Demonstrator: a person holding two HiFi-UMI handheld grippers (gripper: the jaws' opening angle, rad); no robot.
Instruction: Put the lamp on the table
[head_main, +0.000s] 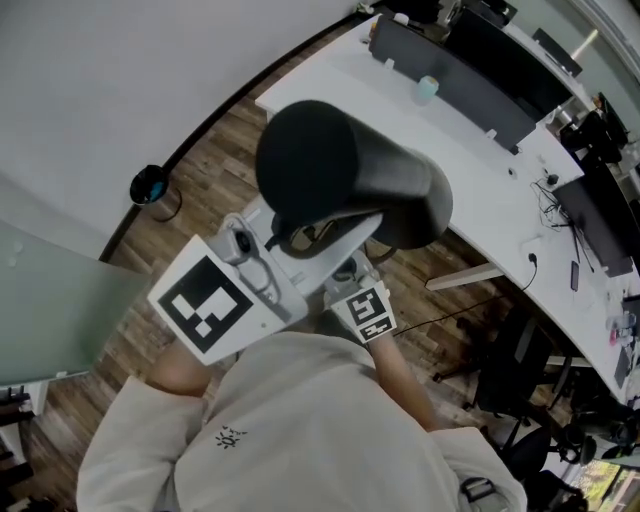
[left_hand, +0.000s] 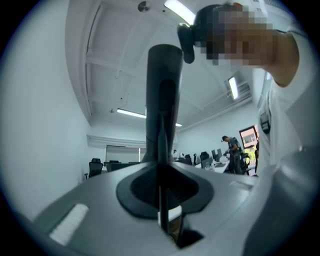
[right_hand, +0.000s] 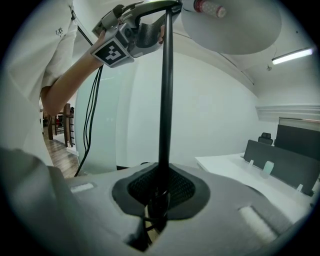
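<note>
The lamp has a black shade (head_main: 340, 175) that I see from above in the head view, over the wooden floor and beside the near end of the white table (head_main: 470, 150). My left gripper (head_main: 240, 270) is shut on the lamp's curved top arm (left_hand: 162, 100), just under the shade. The right gripper view shows that grip too, with the left gripper (right_hand: 135, 27) up at the bend. My right gripper (right_hand: 159, 195) is shut on the thin black pole (right_hand: 165, 100) lower down. The shade's pale inside (right_hand: 235, 25) and a bulb show overhead. The lamp's foot is out of sight.
The long white table carries dark partition screens (head_main: 450, 70), a pale cup (head_main: 427, 88) and cables. A round bin (head_main: 152, 188) stands by the wall on the floor. Office chairs (head_main: 520, 380) crowd the lower right. Another person (left_hand: 231, 150) stands far off in the room.
</note>
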